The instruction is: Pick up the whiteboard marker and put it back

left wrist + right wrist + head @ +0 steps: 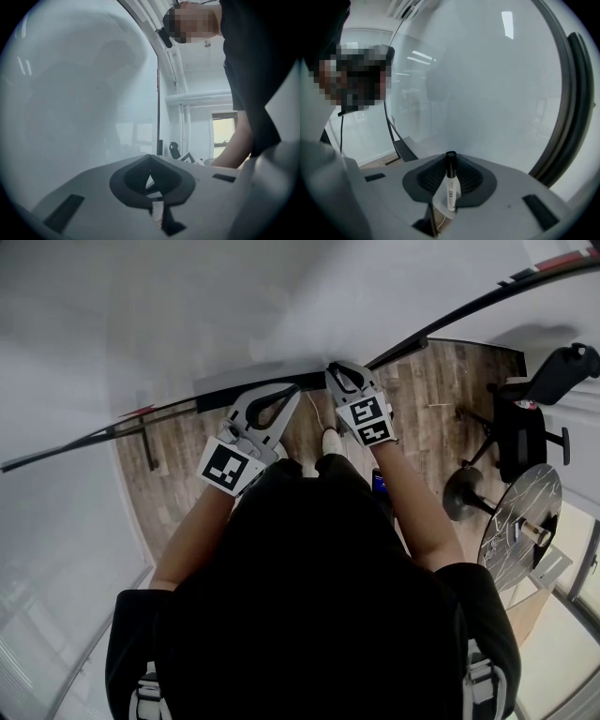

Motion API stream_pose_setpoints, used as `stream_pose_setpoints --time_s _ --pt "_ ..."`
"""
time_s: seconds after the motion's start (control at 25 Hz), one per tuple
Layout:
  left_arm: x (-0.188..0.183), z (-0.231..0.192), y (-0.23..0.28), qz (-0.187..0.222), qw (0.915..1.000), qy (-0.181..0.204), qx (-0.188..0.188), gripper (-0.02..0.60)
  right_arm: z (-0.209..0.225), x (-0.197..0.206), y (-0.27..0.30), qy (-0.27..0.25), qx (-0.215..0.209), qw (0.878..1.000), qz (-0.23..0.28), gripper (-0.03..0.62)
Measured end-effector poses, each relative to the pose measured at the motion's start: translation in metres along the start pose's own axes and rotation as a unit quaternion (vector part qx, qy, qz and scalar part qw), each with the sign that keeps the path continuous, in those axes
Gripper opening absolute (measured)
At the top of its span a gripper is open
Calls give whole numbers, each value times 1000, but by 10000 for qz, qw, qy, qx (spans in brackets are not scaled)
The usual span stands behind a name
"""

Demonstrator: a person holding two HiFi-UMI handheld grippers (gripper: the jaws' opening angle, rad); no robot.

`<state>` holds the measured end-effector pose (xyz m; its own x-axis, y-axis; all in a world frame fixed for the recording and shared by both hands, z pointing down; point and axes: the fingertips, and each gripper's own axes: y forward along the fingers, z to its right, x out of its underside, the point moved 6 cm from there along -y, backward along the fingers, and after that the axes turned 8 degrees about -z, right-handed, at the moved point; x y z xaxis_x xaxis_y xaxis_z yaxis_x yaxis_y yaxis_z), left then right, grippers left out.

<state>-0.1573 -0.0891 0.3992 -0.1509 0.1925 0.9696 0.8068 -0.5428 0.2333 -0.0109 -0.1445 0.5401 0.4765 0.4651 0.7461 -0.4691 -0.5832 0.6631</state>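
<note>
The right gripper (339, 371) was clenched on the white-barrelled whiteboard marker with a black cap (450, 190). The marker lay lengthwise between its jaws, cap towards the tips and labelled barrel running back towards the camera. The left gripper (286, 397) hung just beside it with its jaws closed together on nothing. The pick-up looked finished and the return was in hand. Both tools faced the glossy white whiteboard (487, 84), and the grey ledge along its lower edge (234, 382) ran just ahead of and beneath their tips. The next move probably called for tipping the right tool down to that ledge, laying the marker along it, not end-on, and loosening the jaws only once the barrel rested there, or it might roll off. Only the right gripper view showed the marker, since in the head view the tool's body hid it. The left gripper view alone showed that its own jaws held nothing. The head view alone showed both tools side by side at the ledge, the wooden plank floor (422, 381) below them, and a black office chair (525, 427) well off beyond the right tool.
</note>
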Motion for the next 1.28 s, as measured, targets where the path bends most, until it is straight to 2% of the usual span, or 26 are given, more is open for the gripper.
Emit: stream_pose_setpoints --time_s 0.4,0.64,0.96,1.28 --pt "-10 4 21 61 9999 89 129 3 15 -23 -43 273 -110 9971 700 62" --pt "-22 5 31 14 9998 197 68 3 25 -44 -88 496 -144 9913 1209 63" --pt "-36 10 41 110 9994 314 121 3 29 -75 -137 421 -279 9851 1644 63" --pt "-53 17 45 159 9989 405 177 3 25 -97 -167 343 -512 9804 1872 63"
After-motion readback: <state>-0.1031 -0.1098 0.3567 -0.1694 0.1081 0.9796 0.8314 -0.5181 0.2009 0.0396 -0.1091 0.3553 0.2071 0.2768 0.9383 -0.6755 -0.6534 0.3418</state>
